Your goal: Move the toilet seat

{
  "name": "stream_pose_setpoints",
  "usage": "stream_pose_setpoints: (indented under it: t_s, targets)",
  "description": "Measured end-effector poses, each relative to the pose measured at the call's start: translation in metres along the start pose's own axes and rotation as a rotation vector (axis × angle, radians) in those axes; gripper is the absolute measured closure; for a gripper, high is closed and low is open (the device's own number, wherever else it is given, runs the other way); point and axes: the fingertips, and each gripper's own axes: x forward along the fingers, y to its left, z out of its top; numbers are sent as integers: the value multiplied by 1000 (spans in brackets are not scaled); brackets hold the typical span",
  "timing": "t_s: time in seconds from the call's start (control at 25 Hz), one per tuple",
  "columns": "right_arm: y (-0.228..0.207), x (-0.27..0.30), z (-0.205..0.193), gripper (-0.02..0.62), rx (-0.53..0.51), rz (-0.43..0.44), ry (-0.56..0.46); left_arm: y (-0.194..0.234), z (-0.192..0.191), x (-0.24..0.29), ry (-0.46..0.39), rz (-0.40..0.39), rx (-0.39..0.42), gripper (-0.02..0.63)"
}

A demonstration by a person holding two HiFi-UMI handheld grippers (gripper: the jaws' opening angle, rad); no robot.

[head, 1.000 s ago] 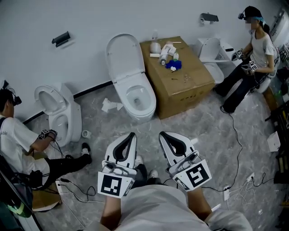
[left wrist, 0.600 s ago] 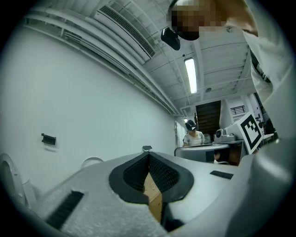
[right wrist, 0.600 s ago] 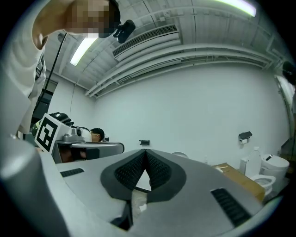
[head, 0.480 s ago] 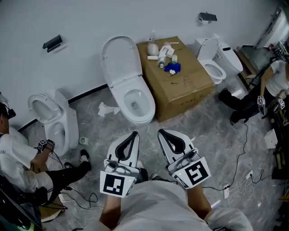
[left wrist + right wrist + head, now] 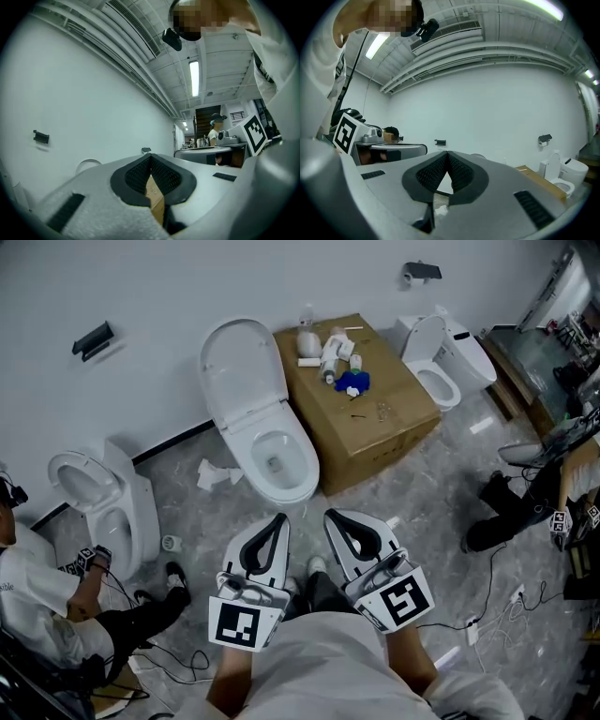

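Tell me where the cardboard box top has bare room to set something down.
The cardboard box is nearly bare along its front half. Its back edge is crowded with white bottles and a blue object.

Head view, changes: my view is shifting, so the middle toilet and the cardboard box are sliding leftward. The person at right is backing off toward the frame edge, leaving the right-hand toilet fully showing.
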Motion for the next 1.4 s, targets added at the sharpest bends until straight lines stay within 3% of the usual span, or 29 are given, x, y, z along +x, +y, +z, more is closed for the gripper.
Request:
stream_pose_setpoints:
  t_s: [0.72, 1.4]
  targets:
    - [-89, 69, -15, 583, 46, 135, -5, 35, -16, 107, 16, 111, 56, 597]
    - [-144, 156, -60, 583, 72, 145, 62, 100, -66, 181, 82, 129, 15, 597]
